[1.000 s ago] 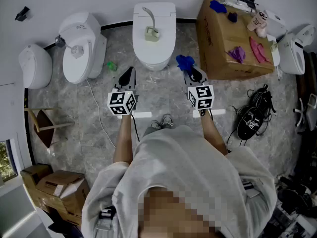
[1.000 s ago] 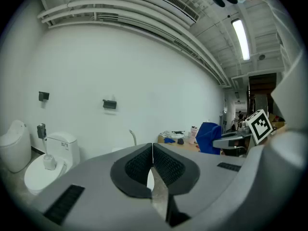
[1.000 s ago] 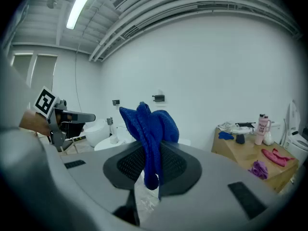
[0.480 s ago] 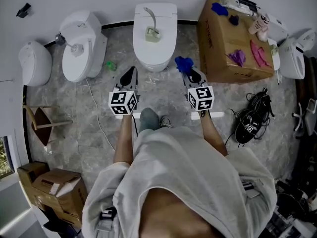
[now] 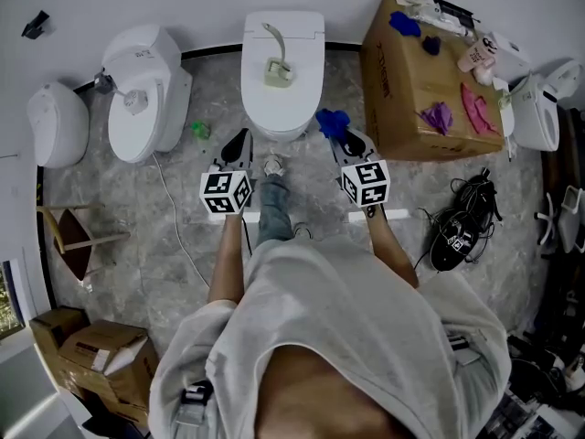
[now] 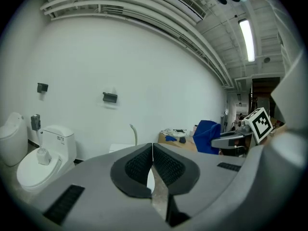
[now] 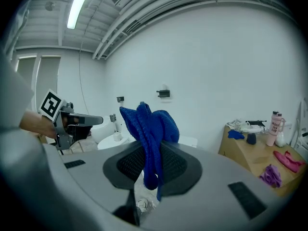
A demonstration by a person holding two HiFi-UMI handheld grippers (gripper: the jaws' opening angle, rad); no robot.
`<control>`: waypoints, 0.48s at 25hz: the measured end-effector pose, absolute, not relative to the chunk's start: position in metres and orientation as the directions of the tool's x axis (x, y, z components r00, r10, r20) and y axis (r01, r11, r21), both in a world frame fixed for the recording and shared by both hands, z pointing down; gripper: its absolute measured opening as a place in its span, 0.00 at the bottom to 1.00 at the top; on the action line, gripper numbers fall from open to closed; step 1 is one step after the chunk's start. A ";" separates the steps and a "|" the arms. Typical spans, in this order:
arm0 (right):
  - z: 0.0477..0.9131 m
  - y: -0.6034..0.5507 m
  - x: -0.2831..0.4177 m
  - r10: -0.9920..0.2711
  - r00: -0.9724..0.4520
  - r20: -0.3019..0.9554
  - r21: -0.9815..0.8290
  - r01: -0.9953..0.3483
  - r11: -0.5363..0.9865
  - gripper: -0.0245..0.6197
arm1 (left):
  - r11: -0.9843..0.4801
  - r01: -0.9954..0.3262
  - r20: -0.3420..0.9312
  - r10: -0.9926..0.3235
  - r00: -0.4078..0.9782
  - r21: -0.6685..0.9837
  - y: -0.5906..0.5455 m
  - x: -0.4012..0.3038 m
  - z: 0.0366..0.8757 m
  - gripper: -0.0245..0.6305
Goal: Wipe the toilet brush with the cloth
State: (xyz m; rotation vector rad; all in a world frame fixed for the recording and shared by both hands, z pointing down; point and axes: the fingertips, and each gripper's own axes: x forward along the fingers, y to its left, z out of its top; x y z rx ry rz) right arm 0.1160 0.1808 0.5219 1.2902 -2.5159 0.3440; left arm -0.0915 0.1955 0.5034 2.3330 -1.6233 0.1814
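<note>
The toilet brush (image 5: 277,58) lies on the closed lid of the middle white toilet (image 5: 294,103), its curved handle toward the wall; its handle tip (image 6: 133,133) shows above my left jaws. My right gripper (image 5: 339,133) is shut on a blue cloth (image 5: 331,122), which bunches up above the jaws (image 7: 150,124). My left gripper (image 5: 239,141) is shut with nothing in it, its pads (image 6: 141,165) touching. Both grippers hover in front of the toilet, left and right of its bowl, apart from the brush.
A second toilet (image 5: 146,99) and a third (image 5: 57,122) stand to the left. A cardboard box (image 5: 430,76) with cloths and bottles on top stands right. Black shoes (image 5: 462,222) and a cable (image 5: 174,208) lie on the floor. My leg and shoe (image 5: 272,186) reach forward.
I have stepped toward the middle toilet; my leg has swung forward between the grippers. Both grippers moved closer to the bowl, the cloth still held.
</note>
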 end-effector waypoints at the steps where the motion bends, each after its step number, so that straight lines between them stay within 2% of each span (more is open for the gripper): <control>1: 0.523 0.172 0.113 -0.747 -0.556 0.366 -0.075 -0.817 0.571 0.18 | -0.325 -0.931 0.267 -0.894 0.360 0.168 0.187 -0.092 0.504 0.07; 12: 0.517 0.060 0.069 -0.752 -0.543 0.374 -0.061 -0.823 0.564 0.18 | -0.372 -0.907 0.261 -0.872 0.414 0.196 0.060 -0.117 0.507 0.07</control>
